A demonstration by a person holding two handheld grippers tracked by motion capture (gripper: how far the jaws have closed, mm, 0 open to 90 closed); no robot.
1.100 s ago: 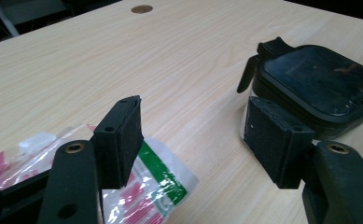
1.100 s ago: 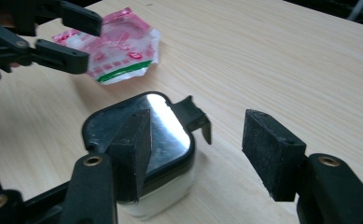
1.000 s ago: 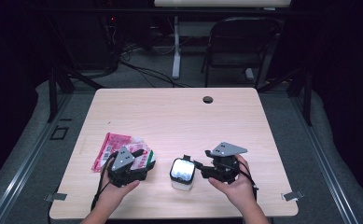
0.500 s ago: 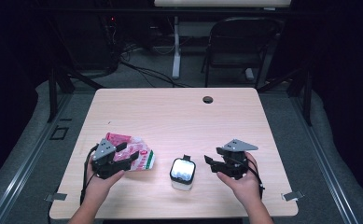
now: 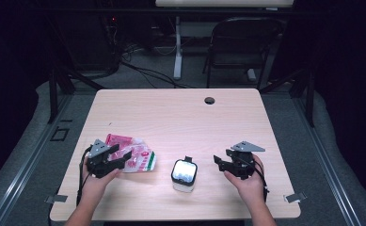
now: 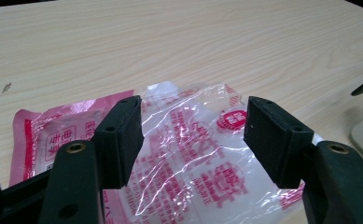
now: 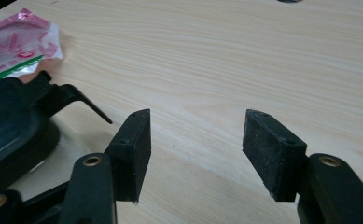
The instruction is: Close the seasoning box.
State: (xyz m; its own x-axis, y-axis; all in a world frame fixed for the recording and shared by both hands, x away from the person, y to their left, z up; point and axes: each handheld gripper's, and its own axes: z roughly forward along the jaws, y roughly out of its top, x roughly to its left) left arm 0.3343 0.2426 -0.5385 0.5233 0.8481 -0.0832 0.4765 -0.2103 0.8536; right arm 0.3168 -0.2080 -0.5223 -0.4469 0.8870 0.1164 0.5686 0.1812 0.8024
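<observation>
Grippers have drawn apart since a second ago, left gripper (image 5: 119,159) gaping empty-jawed over the crinkled pink-printed plastic packet (image 5: 134,155) lower left, right gripper (image 5: 222,163) likewise wide, suggesting a pickup next.

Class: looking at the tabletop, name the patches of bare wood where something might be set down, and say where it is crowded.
Bare wood runs from the grommet hole down to the packets and jar. It is crowded along the near edge: left gripper over the packets, jar mid-table, right gripper beside it.

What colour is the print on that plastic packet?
Pink-red print on the clear plastic packet, best seen in the left gripper view.
</observation>
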